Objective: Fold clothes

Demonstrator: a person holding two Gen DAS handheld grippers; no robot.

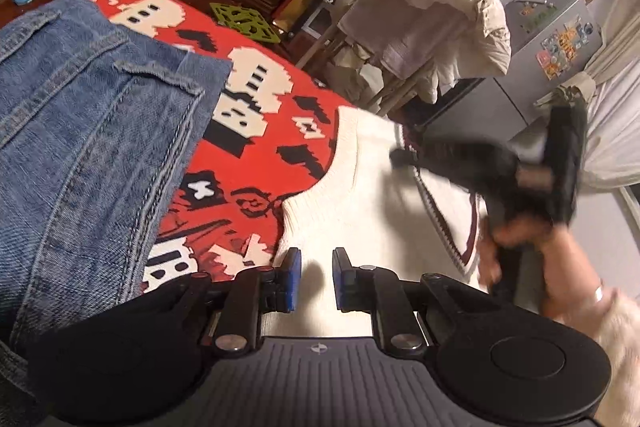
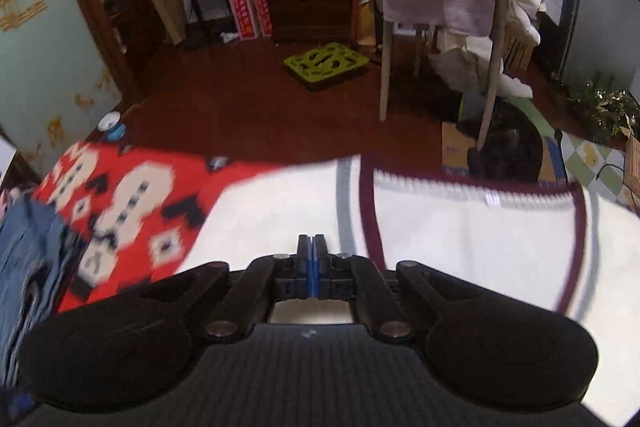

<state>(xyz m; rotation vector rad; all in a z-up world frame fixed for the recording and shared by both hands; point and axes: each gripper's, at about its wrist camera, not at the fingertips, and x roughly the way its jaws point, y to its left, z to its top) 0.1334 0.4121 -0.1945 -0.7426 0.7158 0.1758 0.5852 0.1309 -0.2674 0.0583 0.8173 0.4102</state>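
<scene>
Left tongs (image 1: 313,277) are sitting at the lower centre of the left wrist view with the blue pads standing apart, nothing between them, hovering over the white sweater (image 1: 360,203). Right tongs (image 2: 312,255) are showing at the lower centre of the right wrist view with the pads pressed together; whether a fold of cloth is caught between them cannot be told from this view.

The white sweater is lying spread on the red patterned blanket (image 1: 256,131), occupying the centre right of the left wrist view, with its dark maroon neckline trim (image 2: 366,211) running up the centre of the right wrist view. In the left wrist view the right tongs unit is appearing blurred at the right edge above the sweater's neckline, gripped by a hand (image 1: 516,231).

A blue denim garment (image 1: 88,131) is lying on the blanket at the left of the left wrist view, just beside the sweater and apart from it. A green mat (image 2: 326,63) is resting on the dark floor (image 2: 240,107) at the upper centre of the right wrist view.
</scene>
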